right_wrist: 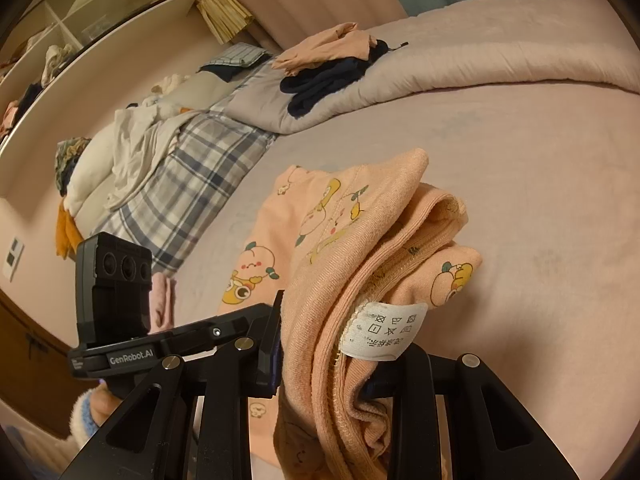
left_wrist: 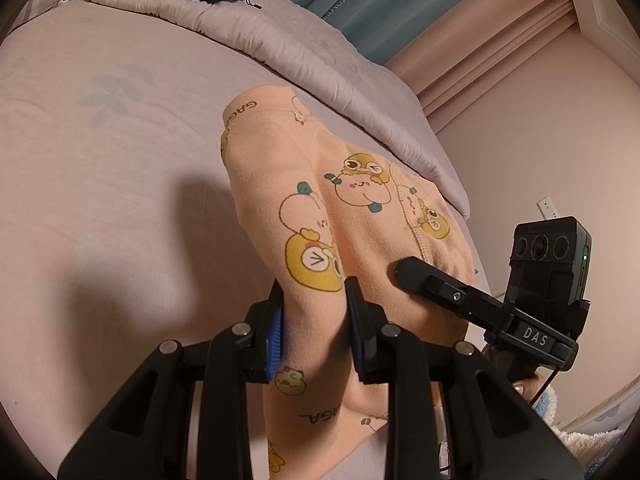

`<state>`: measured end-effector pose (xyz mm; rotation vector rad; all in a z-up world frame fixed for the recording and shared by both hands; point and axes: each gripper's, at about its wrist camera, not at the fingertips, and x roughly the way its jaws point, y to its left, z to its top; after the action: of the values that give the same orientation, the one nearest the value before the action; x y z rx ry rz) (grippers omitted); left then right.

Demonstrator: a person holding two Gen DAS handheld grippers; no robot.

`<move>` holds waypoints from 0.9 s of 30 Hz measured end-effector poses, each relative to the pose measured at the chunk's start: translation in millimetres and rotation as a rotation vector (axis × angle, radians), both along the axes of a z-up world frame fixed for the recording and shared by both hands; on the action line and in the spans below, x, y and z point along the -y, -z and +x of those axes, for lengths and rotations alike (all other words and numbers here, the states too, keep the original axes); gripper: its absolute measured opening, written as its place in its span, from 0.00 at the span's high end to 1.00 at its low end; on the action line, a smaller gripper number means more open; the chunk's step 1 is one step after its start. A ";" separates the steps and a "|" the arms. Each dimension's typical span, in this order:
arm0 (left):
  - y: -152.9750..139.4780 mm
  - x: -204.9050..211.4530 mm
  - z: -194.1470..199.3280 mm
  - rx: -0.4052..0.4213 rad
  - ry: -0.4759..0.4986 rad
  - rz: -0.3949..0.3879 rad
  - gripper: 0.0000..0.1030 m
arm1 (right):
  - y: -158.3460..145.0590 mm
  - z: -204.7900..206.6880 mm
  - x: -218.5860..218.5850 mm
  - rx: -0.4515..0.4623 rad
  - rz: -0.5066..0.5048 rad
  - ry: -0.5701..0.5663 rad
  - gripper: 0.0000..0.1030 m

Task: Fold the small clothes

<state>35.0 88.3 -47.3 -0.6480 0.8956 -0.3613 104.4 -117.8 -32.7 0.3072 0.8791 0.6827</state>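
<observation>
Peach garment [left_wrist: 360, 208] w/ yellow cartoon print; lilac sheet [left_wrist: 120, 168]; plaid pillow [right_wrist: 200, 168].

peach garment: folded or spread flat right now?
Partly folded, not flat. The peach garment is doubled into layers, care label exposed, bunched in the right gripper; left gripper pinches another part.

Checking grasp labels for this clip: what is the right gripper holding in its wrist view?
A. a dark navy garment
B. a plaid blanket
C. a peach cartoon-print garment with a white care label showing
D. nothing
C: in the right wrist view the peach cartoon-print garment bunches between the fingers of the right gripper, its white care label facing the camera.
</observation>
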 end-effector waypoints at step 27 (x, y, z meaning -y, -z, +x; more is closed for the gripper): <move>-1.9 6.2 -0.3 -0.002 0.002 0.021 0.75 | 5.0 3.3 -2.7 -0.001 0.007 0.015 0.70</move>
<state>34.7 82.2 -45.4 -0.6281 0.9007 -0.3523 107.7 -115.2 -37.7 0.3205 0.8750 0.6718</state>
